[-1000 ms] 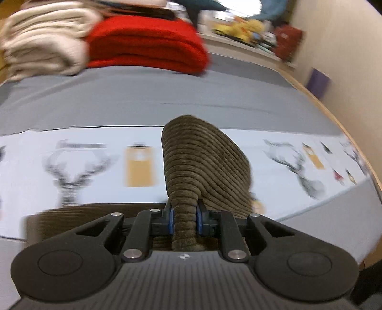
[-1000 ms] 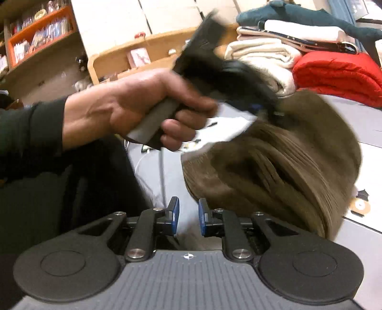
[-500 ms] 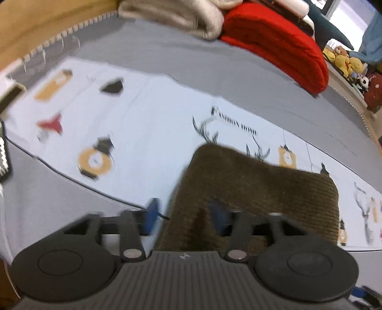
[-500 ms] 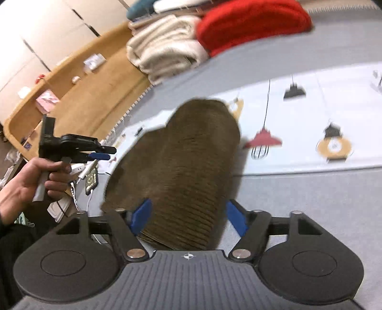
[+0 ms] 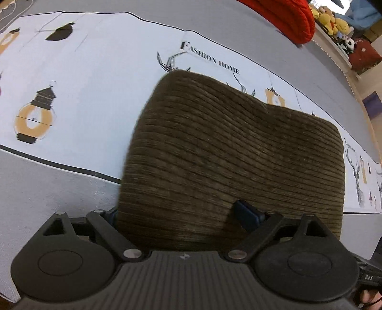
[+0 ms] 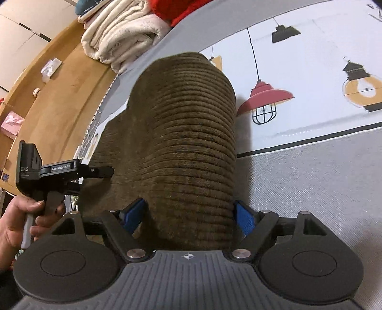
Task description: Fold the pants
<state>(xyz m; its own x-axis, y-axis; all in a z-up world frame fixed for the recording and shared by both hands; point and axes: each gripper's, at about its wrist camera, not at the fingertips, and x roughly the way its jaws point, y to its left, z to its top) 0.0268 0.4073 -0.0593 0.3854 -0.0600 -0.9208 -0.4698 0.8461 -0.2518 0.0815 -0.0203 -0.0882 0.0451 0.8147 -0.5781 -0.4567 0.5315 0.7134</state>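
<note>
Both grippers sit right at the near edge of the folded brown corduroy pants (image 5: 234, 155), which lie on the bed. The left gripper (image 5: 186, 214) has its jaws spread wide, having just been opening, and the folded bundle sits between the blue pads without being pinched. Same deal with the right gripper (image 6: 188, 214): jaws apart after opening up, with the pants' thick rolled edge filling the gap and a sliver of space at the left pad. The pants lie half on the plain grey bedspread (image 5: 47, 190) and half on its pale printed panel (image 5: 95, 83) with lanterns and deer. Far back there's a red blanket (image 5: 286, 16), a cream blanket (image 6: 124, 35) and some stuffed toys (image 5: 331, 16).
</note>
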